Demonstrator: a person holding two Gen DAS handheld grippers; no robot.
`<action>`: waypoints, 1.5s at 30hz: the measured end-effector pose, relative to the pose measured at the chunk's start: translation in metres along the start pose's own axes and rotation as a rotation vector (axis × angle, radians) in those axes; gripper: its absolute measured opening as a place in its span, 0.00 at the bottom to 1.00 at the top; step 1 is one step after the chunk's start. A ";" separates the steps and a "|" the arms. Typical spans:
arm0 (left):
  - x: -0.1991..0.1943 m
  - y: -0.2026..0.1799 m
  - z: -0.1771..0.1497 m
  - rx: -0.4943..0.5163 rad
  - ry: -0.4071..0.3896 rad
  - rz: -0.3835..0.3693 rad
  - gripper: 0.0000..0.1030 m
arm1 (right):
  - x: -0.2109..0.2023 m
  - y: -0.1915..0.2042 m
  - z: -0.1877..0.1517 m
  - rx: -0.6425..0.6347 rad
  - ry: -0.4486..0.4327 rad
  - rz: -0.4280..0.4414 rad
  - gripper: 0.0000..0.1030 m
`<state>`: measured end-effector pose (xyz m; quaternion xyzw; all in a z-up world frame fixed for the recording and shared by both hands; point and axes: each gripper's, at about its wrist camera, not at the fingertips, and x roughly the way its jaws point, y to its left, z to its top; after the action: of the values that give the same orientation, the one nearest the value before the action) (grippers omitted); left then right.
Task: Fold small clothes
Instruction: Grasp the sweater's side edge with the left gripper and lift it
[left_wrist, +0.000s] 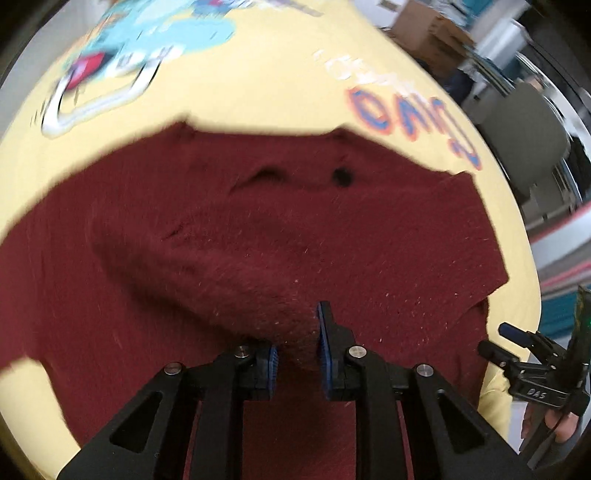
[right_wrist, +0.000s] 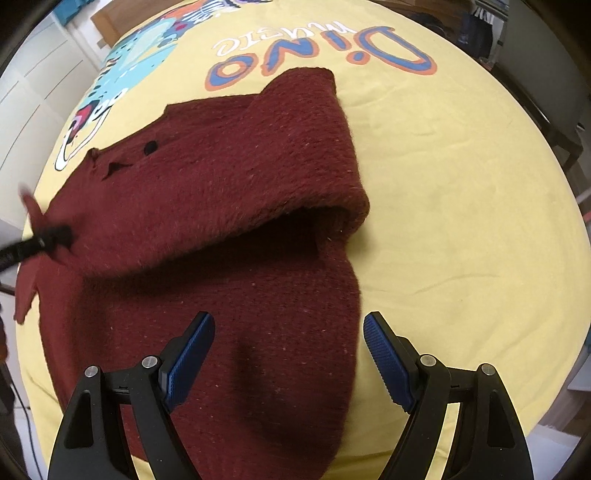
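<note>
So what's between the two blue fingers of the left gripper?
A pinched fold of the dark red sweater: the left gripper is shut on it, seen in the left wrist view.

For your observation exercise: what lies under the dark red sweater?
Under the sweater lies a yellow sheet printed with "Dino" lettering and a cartoon. Whatever print sits beneath the sweater is covered.

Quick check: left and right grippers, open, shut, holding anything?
Left gripper: shut on a pinch of the maroon sweater.
Right gripper: open, holding nothing, above the sweater.
</note>
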<state>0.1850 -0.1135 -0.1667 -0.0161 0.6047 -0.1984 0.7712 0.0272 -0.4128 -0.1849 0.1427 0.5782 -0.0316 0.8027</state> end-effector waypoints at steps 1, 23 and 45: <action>0.006 0.005 -0.002 -0.023 0.019 -0.008 0.16 | 0.000 0.001 0.001 -0.006 0.001 0.000 0.81; -0.026 0.080 0.025 -0.136 -0.002 0.095 0.99 | 0.001 0.009 0.003 -0.022 -0.009 0.000 0.81; 0.038 0.061 0.029 -0.057 0.106 0.031 0.12 | 0.007 -0.007 0.006 0.033 0.016 -0.038 0.81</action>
<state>0.2371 -0.0762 -0.2105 -0.0180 0.6501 -0.1697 0.7404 0.0336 -0.4203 -0.1913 0.1450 0.5868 -0.0553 0.7948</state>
